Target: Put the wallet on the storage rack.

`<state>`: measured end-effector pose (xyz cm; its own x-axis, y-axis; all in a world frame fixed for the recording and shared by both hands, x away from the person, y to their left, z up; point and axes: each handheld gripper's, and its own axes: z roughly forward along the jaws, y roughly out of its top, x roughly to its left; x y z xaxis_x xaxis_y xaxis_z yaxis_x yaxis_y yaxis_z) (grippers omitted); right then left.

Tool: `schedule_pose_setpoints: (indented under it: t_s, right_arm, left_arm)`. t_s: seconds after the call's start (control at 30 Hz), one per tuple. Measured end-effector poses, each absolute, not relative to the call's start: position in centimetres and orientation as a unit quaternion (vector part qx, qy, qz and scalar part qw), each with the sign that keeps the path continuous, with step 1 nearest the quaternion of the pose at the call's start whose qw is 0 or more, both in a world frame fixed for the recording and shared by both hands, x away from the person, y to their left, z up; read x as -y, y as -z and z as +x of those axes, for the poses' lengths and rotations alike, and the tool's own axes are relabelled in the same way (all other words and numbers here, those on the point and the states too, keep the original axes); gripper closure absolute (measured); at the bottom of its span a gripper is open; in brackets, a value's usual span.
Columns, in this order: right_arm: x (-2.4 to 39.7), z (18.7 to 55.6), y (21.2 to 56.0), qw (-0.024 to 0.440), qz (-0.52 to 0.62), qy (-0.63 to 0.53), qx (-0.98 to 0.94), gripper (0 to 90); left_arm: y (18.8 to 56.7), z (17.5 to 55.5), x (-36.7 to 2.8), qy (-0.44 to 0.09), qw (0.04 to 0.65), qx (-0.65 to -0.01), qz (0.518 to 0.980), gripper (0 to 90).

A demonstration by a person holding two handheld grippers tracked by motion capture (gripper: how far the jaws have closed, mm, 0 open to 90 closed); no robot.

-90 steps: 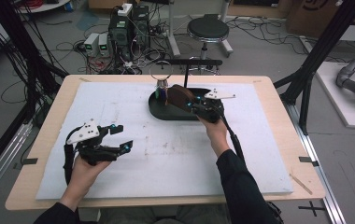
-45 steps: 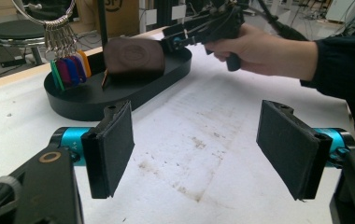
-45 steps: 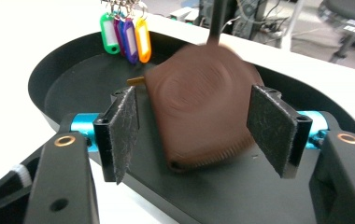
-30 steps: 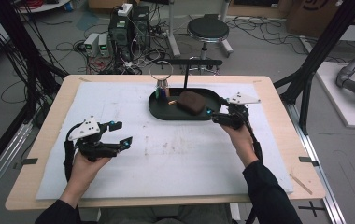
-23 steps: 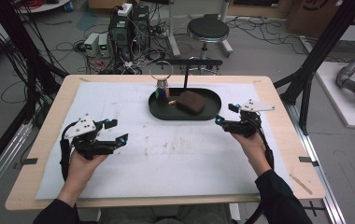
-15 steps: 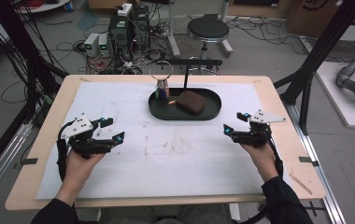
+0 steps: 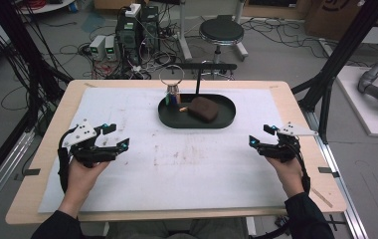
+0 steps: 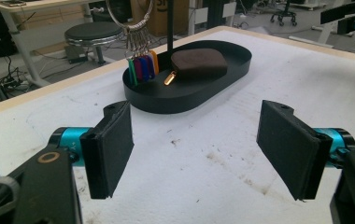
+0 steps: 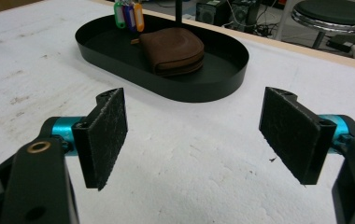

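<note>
While the pouch [image 7: 203, 109] lies in the black tray [image 7: 227, 121] at the far middle of the table [image 7: 296, 107], beside a ring of tagged keys [image 8: 140, 65], both grippers are held well apart from it. The right gripper [image 7: 260, 137], near the right edge, has just been opened wide, nothing between the jaws. The left gripper [image 7: 117, 137] is likewise held wide open and empty.
</note>
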<state>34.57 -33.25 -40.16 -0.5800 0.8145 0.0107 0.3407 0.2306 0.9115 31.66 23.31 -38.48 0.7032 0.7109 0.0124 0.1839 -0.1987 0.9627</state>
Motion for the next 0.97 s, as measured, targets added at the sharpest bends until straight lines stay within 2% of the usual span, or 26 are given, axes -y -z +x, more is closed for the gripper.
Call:
schedule_pose_setpoints:
  t_s: [0.97]
  right_arm:
    - [33.19,34.71,40.47,0.237,0.385,-0.482,-0.750,24.0]
  left_arm:
    - [38.62,31.80,-23.40,-0.236,0.550,-0.307,0.740,27.0]
